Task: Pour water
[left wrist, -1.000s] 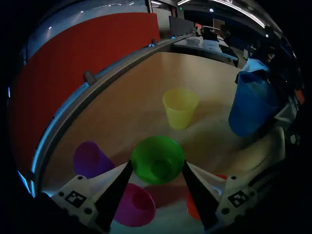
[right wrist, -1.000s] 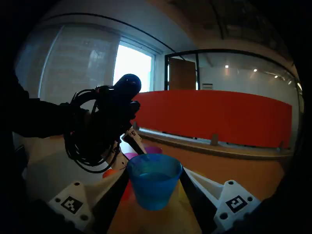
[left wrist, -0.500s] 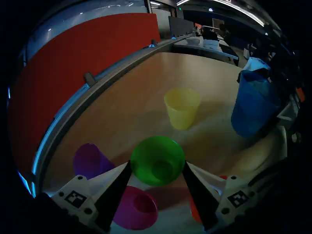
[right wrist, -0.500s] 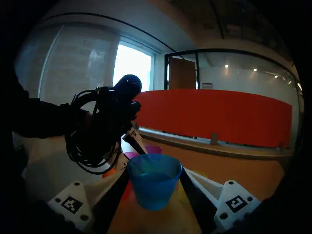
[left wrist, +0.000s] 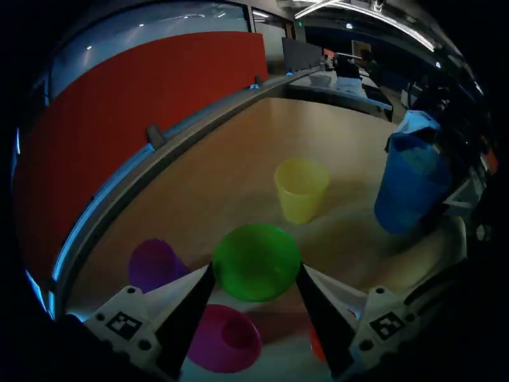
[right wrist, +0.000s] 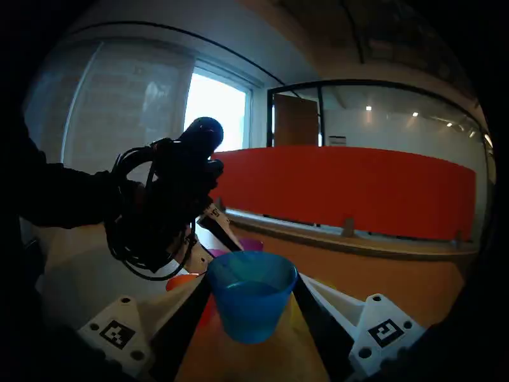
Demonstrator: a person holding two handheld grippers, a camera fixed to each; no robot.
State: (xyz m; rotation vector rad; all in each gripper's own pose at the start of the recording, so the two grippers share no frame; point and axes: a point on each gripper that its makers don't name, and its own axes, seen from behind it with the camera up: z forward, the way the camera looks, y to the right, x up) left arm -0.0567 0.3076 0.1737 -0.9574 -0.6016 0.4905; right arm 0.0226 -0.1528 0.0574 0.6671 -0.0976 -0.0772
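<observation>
We had a grip on both sides.
Our left gripper (left wrist: 254, 270) clamped the green cup (left wrist: 256, 254); our right gripper (right wrist: 253, 283) clamped the blue cup (right wrist: 252, 315), water (right wrist: 252, 288) inside.

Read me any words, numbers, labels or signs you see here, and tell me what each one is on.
No readable words or numbers.
Black-and-white square markers: coded patterns, no letters or digits.
Small white sign on the glass wall: too small to read.
On the green cup and blue cup: no print visible.
</observation>
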